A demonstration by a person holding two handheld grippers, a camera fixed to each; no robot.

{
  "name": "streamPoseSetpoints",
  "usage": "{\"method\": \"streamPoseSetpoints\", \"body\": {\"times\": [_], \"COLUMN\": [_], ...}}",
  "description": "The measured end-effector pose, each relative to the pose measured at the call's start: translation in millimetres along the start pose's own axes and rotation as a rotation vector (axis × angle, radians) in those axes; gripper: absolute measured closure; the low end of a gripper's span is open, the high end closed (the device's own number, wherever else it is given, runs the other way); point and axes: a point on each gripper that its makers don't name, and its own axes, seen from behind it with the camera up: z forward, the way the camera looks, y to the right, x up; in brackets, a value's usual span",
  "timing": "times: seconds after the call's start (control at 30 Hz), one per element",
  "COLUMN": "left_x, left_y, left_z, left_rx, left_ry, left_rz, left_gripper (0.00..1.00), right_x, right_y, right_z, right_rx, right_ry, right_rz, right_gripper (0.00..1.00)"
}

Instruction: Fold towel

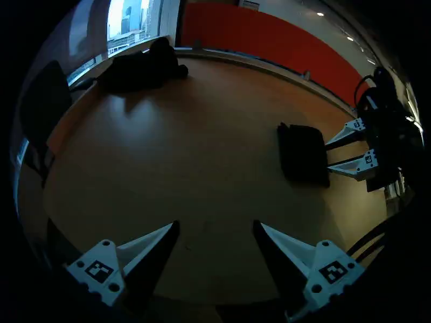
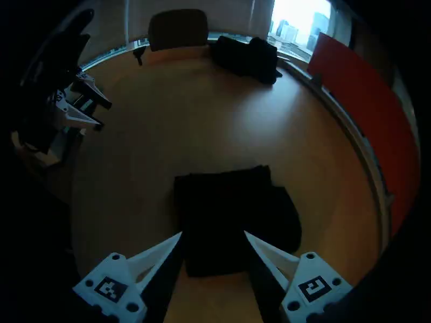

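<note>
Right gripper point(image 2: 213, 233) is hovering, jaws released, over the towel's point(image 2: 231, 210) near edge; pinching it seems next. Left gripper point(image 1: 215, 222), also released, is hanging well apart.

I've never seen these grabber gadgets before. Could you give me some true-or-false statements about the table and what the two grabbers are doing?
1. A dark towel lies on the wooden table. True.
2. The right gripper is clamped on the towel. False: its fingers stand apart, open.
3. The left gripper is open over bare table. True.
4. The dark bag sits on the towel. False: it lies at the table's far end by the window, apart from the towel.
</note>
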Motion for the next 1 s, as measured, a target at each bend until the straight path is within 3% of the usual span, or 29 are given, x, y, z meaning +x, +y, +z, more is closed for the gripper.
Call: {"method": "streamPoseSetpoints", "body": {"times": [1.0], "left_x": [0.9], "left_y": [4.1], "left_z": [3.6], "left_rx": [-0.006], "left_ry": [-0.005], "left_rz": [0.016], "left_gripper": [0.00], "right_x": [-66.5], "right_y": [-28.2], "right_z": [-1.0], "right_rx": [-0.018], "right_ry": [-0.083], "right_rz": [0.152], "right_gripper": [0.35]}}
